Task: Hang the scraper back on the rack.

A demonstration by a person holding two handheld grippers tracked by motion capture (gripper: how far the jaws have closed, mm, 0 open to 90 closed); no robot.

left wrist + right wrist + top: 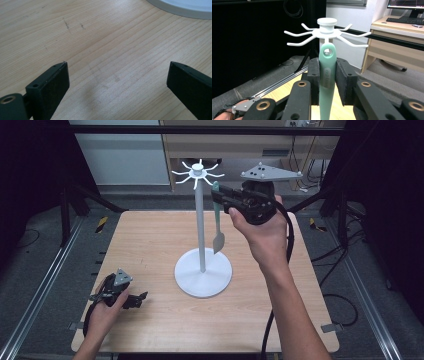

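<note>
Biggest thing here is the light wooden square table [150,245], grain running plain across it, sitting inside a dark metal frame. Roughly at its centre, a touch toward 3 o'clock, stands the white utensil stand with a round flat base [203,272], a thin upright pole and a crown of curved hooks at the top [198,171]; the edge of that base also peeks in at the 1 o'clock corner of the left gripper view [182,8]. Up at about 1 o'clock from the pole, the right gripper [216,196] is held high in the right hand [262,232], its black pads clamped on the handle of a mint-green plastic spatula [218,222] that hangs blade-down beside the pole, the blade tip ending just above the base. From the right gripper view the spatula handle [327,75] stands upright between the two pads, with its hanging hole sitting right under the hook crown [327,31]; I can't tell if the hole is on a hook. Down at 7 o'clock on the table, the left gripper [141,298] rests low in the left hand [107,312], jaws spread wide over bare wood, gripping nothing.
</note>
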